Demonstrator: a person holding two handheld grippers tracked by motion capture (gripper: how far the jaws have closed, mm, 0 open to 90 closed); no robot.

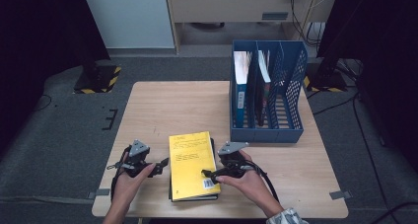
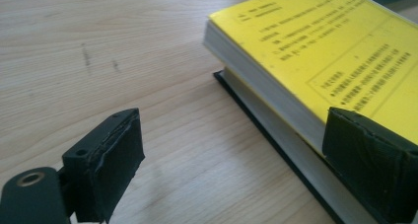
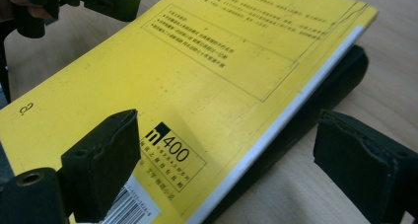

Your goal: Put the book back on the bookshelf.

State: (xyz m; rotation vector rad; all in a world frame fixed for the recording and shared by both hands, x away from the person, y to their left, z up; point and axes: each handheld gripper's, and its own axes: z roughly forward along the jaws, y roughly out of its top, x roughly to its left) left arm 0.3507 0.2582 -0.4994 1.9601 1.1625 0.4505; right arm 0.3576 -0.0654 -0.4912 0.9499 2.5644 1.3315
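Here, left to right: left tongs (image 1: 160, 166) stand wide at the left edge of the yellow book (image 1: 192, 165), nothing pinched; in the left gripper view one jaw hangs over bare bench (image 2: 98, 61), the other sits against the book's page edge low at the right, whether touching I cannot tell; the yellow book lies flat on a dark book (image 1: 194, 197), near the front edge of the bench and well apart from the blue file rack (image 1: 266, 132) at the back right; right tongs (image 1: 209, 175) also gape wide, nothing held, one jaw over the cover near the barcode (image 3: 125, 209), the other out past the spine side above the bench.

Risks, as I judge them:
- left tongs close on the page edge alone; cover and a few leaves lift, the block sags and the pages fan or crease;
- either jaw dips too low and takes in the dark book as well; both come up together, or the lower one is dragged toward the front edge;
- the two sides lift unevenly; the glossy cover slides on the pads and the book twists out;
- the right jaw on the cover presses down rather than in; the stack skates sideways across the smooth wood;
- rack slots look narrow and two already hold books (image 1: 242, 81); a tilted book would catch a divider.
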